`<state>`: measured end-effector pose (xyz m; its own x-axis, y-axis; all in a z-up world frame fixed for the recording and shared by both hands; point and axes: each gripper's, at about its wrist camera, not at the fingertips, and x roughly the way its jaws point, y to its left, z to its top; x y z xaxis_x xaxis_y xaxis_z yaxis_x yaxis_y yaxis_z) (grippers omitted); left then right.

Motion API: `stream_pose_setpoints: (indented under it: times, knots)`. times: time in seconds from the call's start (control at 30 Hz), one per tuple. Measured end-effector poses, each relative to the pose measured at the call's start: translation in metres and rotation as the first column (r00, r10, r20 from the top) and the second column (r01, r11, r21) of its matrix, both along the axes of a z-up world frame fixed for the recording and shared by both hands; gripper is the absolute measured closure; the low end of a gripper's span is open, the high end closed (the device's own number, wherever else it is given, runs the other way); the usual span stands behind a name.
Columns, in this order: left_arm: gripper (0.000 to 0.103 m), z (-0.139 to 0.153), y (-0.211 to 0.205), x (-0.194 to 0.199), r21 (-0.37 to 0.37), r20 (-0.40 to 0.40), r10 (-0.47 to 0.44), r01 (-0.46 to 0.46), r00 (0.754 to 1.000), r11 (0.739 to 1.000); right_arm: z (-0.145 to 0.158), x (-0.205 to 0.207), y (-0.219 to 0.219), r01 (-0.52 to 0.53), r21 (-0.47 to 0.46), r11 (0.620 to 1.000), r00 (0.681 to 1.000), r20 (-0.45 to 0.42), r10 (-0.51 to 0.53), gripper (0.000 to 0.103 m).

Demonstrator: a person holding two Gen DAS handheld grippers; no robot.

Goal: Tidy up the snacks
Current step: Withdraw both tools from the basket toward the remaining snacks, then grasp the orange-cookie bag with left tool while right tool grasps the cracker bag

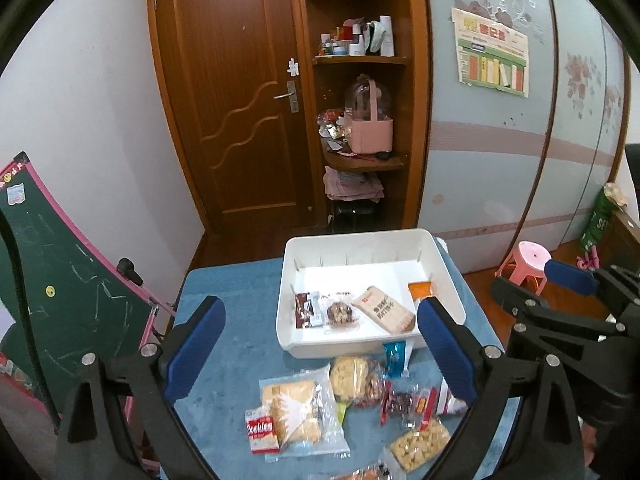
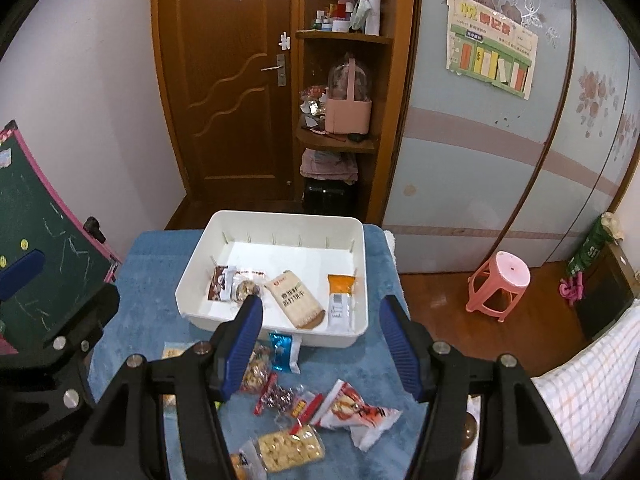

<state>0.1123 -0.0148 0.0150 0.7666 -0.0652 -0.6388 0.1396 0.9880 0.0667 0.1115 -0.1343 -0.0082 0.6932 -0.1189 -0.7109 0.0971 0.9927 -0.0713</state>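
Fingers of both my left gripper and right gripper hang spread and empty above loose snack packets before the white bin, so crinkly wrappers could slip when pinched.

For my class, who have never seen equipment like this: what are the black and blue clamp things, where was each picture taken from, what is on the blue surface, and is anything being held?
There is no robot: a person holds a hand-held gripper in each hand, with a wide-angle camera on each looking along its two blue-padded fingers. One picture looks out from the left hand-held gripper, the other from the right hand-held gripper. Both stand open and hold nothing. On the blue cloth sits a white bin with four snacks inside, among them a brown biscuit packet. More wrapped snacks lie loose in front, such as a blue packet.
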Motion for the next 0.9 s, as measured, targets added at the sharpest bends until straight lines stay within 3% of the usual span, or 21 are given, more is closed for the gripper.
stream_pose_setpoints:
  times: [0.3,0.5,0.73,0.9]
  knots:
    - [0.007,-0.024,-0.009,-0.056,0.029,-0.002,-0.068,0.068,0.998,0.997,-0.017,-0.045,-0.002,-0.042,0.0,0.999,0.999,-0.021,0.042,0.041]
    - [0.007,-0.083,-0.009,-0.089,0.057,-0.123,-0.162,0.17,0.979,0.984,-0.055,-0.06,-0.01,-0.054,0.052,0.997,0.993,-0.102,0.06,0.038]
    - [0.007,-0.171,-0.009,-0.119,0.039,-0.341,-0.287,0.318,0.895,0.947,-0.14,-0.066,-0.024,0.022,0.217,0.976,0.94,-0.337,0.054,0.038]
    - [0.007,-0.21,-0.014,-0.129,0.081,-0.398,-0.348,0.411,0.849,0.908,-0.194,-0.069,-0.031,0.123,0.331,0.936,0.893,-0.447,0.04,0.038]
